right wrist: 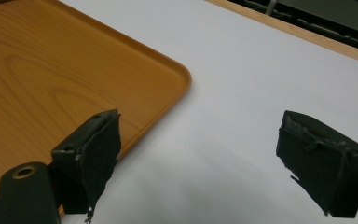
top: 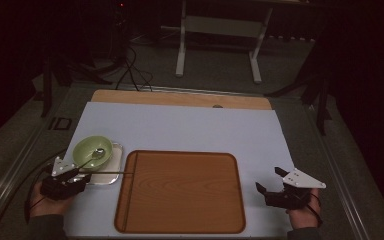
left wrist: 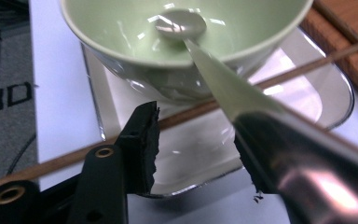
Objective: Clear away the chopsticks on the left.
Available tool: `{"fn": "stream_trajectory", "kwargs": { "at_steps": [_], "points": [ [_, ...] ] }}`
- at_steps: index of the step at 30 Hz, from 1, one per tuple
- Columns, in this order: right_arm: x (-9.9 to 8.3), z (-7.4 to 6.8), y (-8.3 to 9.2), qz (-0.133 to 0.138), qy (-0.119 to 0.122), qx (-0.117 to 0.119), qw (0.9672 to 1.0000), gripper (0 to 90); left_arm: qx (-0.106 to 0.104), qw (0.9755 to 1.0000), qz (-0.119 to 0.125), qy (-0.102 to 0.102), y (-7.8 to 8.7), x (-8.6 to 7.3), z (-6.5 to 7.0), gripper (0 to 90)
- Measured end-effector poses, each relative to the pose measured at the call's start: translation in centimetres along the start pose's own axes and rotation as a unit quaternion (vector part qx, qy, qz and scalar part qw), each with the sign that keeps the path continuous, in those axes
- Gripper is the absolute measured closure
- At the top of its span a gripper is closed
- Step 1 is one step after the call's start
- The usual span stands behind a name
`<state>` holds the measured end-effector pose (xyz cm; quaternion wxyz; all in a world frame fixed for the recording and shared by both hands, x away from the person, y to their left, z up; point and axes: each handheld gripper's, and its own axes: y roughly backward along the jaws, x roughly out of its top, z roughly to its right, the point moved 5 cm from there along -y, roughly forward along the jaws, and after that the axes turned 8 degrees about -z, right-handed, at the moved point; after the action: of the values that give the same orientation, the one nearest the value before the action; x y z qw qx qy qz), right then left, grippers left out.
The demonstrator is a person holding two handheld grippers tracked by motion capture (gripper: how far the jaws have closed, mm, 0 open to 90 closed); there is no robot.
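Left claw [left wrist: 198,154] stands at the near left edge of the bench, jaws parted, with the spoon's [left wrist: 223,88] handle running between them. That handle lies against the right-hand jaw, but a clear gap remains on the other side, so the pads are not yet pressing; the spoon is not gripped. The spoon leans with its head in the green bowl [left wrist: 121,32] and its handle over the rim toward the claw, which offers the handle for a grasp, probably the step in hand. This bowl sits on a clear glass dish [left wrist: 307,98] beside the left edge of the wooden tray [top: 180,192]. A thin wooden stick [left wrist: 307,65] lies across the dish, reaching onto the tray.

Right claw [right wrist: 198,158] hovers released, holding nothing, at the near right corner of the tray [right wrist: 51,70], likely waiting clear of the work.

Surface: a pale blue-white sheet [top: 180,125] covers the bench; a strip of bare wood shows along the far edge. The tray is bare apart from the stick's tip.

Room: dim, with grey carpet, a white table frame [top: 220,35] beyond the bench, and cables on the floor [top: 130,70].
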<state>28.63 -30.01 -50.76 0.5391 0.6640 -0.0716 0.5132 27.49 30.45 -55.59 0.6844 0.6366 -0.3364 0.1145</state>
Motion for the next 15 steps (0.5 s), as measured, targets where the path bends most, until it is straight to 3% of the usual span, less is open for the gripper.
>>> {"fn": "stream_trajectory", "kwargs": {
  "at_steps": [8,11,15],
  "points": [
    [0.00,-0.07,-0.08,-0.003,0.003,0.001,1.0000,13.7,0.013,0.9996,0.025,0.000,-0.21,0.55,-0.52,34.4],
    [-0.01,-0.05,-0.10,-0.004,0.003,0.001,1.0000,13.7,0.005,0.9998,0.020,0.000,-0.59,0.54,-0.69,31.7],
    [-0.02,-0.04,-0.10,-0.004,0.002,0.002,1.0000,13.7,-0.001,0.9999,0.015,0.001,-0.74,0.35,-0.71,34.8]
  ]
}}
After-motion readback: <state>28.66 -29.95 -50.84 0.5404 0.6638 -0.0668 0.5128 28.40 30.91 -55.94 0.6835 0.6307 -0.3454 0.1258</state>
